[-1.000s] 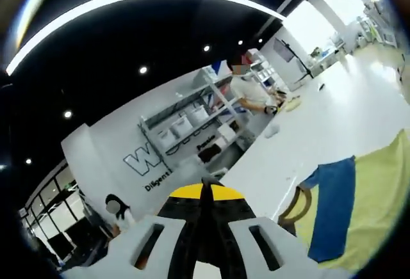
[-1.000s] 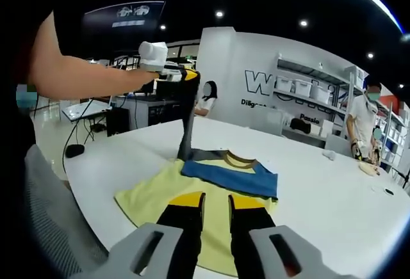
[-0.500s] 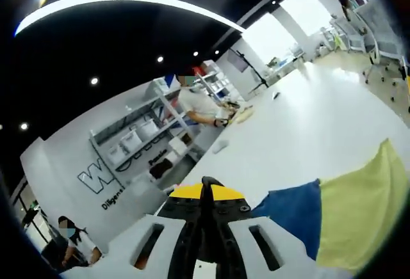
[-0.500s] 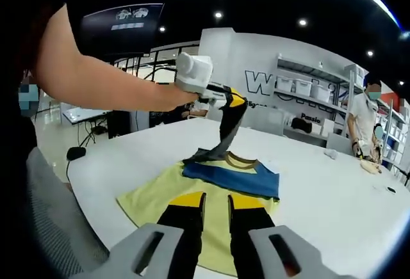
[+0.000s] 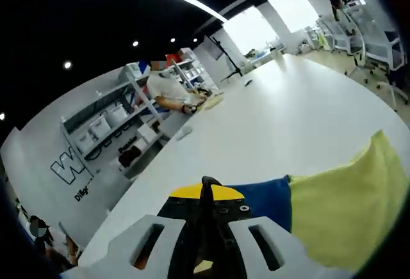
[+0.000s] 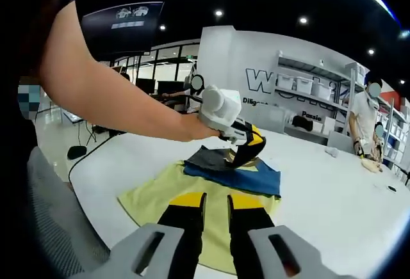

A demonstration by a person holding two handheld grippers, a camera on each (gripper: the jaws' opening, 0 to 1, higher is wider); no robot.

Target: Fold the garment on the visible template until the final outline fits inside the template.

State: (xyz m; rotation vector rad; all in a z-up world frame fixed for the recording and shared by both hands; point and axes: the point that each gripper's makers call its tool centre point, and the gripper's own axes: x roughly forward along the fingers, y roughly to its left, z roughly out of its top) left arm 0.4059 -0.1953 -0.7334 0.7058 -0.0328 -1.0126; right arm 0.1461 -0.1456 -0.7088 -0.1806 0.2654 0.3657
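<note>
room: large hall with a black ceiling, small round spotlights and long curved light strips; a white wall with big outlined letters; grey shelving (image 6: pixel 306 88) holding white boxes stands against that wall at 2 o'clock in the right gripper view.
people: one stands at the far edge of the table beside the shelving, at 3 o'clock in the right gripper view and 11 o'clock in the left gripper view; more sit at desks in the distance.
table (image 6: pixel 333 196): broad white top with a rounded near edge, bare apart from the garment and a few small items at its far edge; office chairs stand beyond it at 2 o'clock in the left gripper view.
garment (image 6: pixel 157 192): yellow shirt with a blue upper panel and a brown collar, lying on the table just beyond the right gripper's tips; its long axis runs from 7 o'clock to 2 o'clock in the right gripper view, the collar end farthest from the camera, and a grey fold lies over the blue at the 11 o'clock side.
template: cannot tell where it is.
arm: the person's bare forearm reaches in from 9 o'clock in the right gripper view and carries the left gripper.
left gripper (image 6: pixel 245 154): tips pointing down at the blue panel by the collar, jaws pressed together with cloth apparently pinched between them; in its own view (image 5: pixel 206 192) blue and yellow cloth spreads away toward 4 o'clock.
right gripper (image 6: pixel 216 203): jaws parted with a narrow gap, nothing between them, held above the yellow near part of the shirt.
</note>
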